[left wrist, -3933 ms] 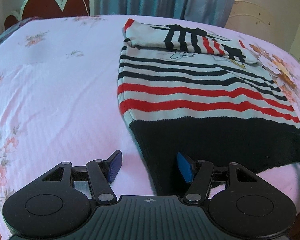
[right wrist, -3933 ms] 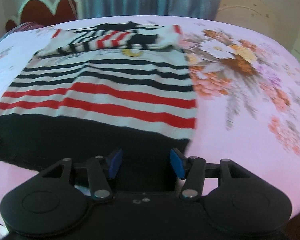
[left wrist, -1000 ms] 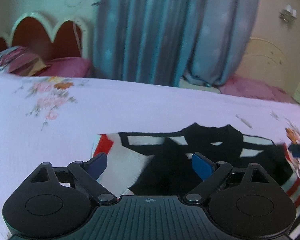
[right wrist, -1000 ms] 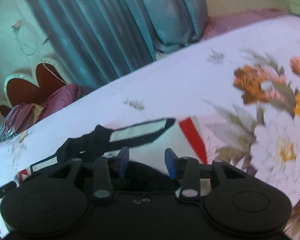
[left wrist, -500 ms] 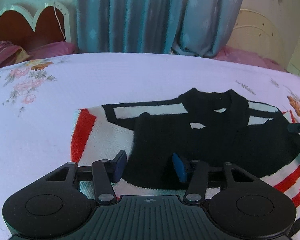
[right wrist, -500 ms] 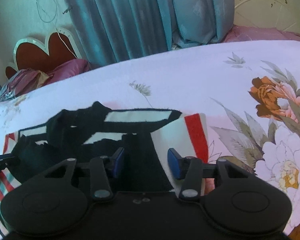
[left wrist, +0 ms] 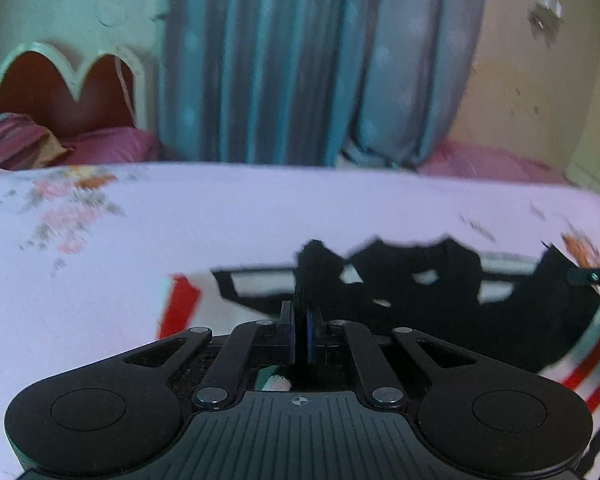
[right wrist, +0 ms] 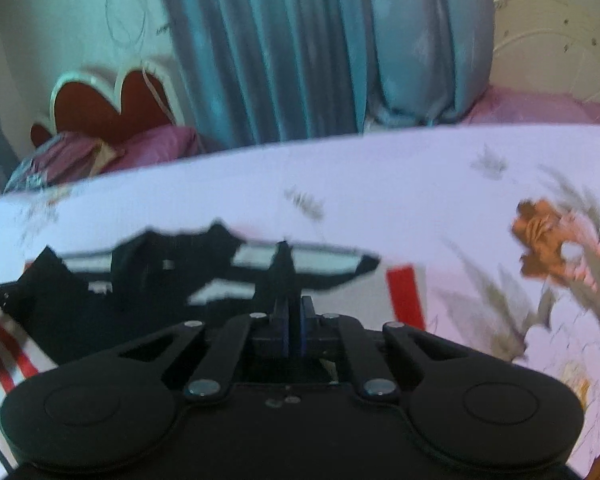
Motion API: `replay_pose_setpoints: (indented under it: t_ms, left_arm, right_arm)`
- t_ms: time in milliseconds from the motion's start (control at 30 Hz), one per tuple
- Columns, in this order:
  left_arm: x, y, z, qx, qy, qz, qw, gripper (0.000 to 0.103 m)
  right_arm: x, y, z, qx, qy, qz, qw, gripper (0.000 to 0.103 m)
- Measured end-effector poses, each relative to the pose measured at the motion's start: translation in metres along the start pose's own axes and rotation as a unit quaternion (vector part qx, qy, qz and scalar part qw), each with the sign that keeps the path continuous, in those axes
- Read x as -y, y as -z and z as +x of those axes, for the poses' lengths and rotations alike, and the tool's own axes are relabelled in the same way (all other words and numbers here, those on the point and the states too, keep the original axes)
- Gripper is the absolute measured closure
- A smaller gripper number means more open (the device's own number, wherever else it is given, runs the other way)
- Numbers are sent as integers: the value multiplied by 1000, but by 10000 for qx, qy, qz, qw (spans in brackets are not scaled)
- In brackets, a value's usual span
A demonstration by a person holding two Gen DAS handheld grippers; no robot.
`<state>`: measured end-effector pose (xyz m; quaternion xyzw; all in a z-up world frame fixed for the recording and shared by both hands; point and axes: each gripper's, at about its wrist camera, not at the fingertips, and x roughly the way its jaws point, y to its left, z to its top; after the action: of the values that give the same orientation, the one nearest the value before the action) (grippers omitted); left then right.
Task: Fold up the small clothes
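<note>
A small striped sweater [left wrist: 440, 292], black, white and red, lies folded over on the pink bed sheet [left wrist: 140, 240]. Its black hem band lies on top near the collar. My left gripper [left wrist: 299, 320] is shut on a raised pinch of the black fabric at the sweater's left part. My right gripper [right wrist: 293, 320] is shut on a raised pinch of the black fabric [right wrist: 282, 272] at the sweater's right part [right wrist: 152, 280]. Each gripper's tip shows at the edge of the other's view. Both views are motion-blurred.
The bed sheet has large flower prints [right wrist: 560, 248] on the right. A scalloped red headboard [left wrist: 68, 84] and pillows [left wrist: 16, 140] stand at the far left. Blue curtains [left wrist: 300, 60] hang behind the bed.
Both grippers have closed from open onto the black fabric and lifted it a little. Before that, the hem was carried up over the sweater toward the collar.
</note>
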<state>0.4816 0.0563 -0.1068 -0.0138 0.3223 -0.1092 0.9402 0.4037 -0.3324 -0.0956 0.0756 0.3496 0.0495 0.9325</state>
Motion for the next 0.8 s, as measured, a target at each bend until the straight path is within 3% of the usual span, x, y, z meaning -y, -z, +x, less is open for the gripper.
replay_pose_setpoints:
  t_ms: [233,400,467,533,633,667,733,767,800]
  left_arm:
    - [-10,-11,15,165,-313,-217,9991,99]
    - [-14,5,45,-270,-733,-203,9967,99]
    - [-10,13,50,-285,-832,15,9961,99]
    - [-8,12,50,-308,-863,47,9958,99]
    - [-8,5,47,-404,-835,2,9957,98]
    - [-7,4,45,-422,-825,40,9957,94]
    - [-4,3,37,-427,-853,89,9954,76]
    - [-3,3,32,-405,-876,76,9953,54]
    - [-1,4,25,-357,-882,75,9954,39]
  right_arm:
    - [3,-21,10,358,277,166,9988,98]
    - [7,-14,48,-63,588,256,9979,98]
    - [9,-6,61,-285,713,214,9968,98]
    - [11,-2,61,-227,765,173,9967,99]
    - [10,-5,57,-203,812,181,9963,85]
    - [7,-6,52,-138,807,192,9965,83]
    - [3,-8,42,1,760,144,9970,79]
    - [-1,-10,36,64,738,85,9972,79]
    - [-5,-11,32,109,678,43,9976,79]
